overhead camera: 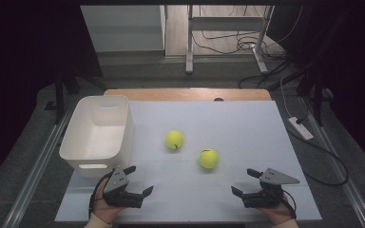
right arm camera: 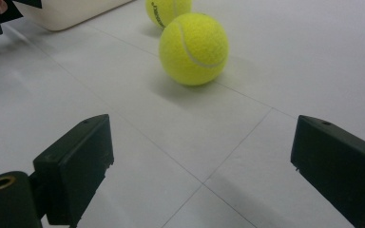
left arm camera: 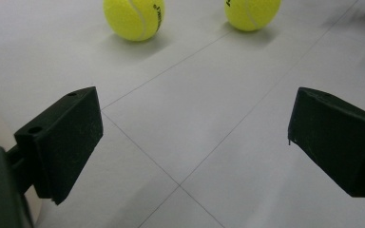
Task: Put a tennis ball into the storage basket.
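Two yellow tennis balls lie on the white table sheet: one [overhead camera: 174, 139] near the middle, the other [overhead camera: 208, 158] to its right and closer to me. My left gripper [overhead camera: 139, 180] rests at the near left, open with nothing between its jaws, and both balls [left arm camera: 133, 18] [left arm camera: 252, 13] lie well ahead of it. My right gripper [overhead camera: 246, 182] rests at the near right, open and empty too. In the right gripper view the nearer ball [right arm camera: 194, 48] sits ahead of the jaws and the farther ball [right arm camera: 167, 12] lies behind it.
A white plastic bin [overhead camera: 98, 135] stands at the left edge of the table, just beyond my left gripper. A wooden board [overhead camera: 188, 94] edges the far side. Cables and a power strip [overhead camera: 300, 128] lie on the floor to the right.
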### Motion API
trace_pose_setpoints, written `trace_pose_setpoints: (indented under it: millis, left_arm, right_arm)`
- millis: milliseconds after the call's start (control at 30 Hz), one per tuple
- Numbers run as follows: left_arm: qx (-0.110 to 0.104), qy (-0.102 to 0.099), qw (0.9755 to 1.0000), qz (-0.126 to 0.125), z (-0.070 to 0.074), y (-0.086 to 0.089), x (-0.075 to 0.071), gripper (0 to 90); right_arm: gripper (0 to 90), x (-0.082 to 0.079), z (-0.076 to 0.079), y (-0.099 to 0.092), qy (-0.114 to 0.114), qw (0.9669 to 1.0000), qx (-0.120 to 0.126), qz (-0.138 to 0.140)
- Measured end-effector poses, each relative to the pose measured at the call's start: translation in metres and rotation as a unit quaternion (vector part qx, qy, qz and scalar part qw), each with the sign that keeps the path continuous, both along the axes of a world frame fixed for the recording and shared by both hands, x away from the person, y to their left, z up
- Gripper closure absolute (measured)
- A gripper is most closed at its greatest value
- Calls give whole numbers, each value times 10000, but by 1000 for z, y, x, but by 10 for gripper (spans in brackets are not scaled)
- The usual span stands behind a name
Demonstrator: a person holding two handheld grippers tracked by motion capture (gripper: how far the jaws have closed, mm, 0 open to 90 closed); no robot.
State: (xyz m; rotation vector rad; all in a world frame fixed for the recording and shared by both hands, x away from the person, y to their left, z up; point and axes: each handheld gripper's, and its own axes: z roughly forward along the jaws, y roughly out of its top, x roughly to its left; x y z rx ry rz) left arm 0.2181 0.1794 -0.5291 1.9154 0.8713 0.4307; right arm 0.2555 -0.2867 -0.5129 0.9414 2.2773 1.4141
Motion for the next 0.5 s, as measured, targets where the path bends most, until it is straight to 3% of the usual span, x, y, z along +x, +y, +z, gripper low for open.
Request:
trace_pose_setpoints:
  millis: [500]
  left_arm:
    - [-4,10,10000,-15,0,-1,1,51]
  right_arm:
    - [75,1,0,0,2,10000,-6,-4]
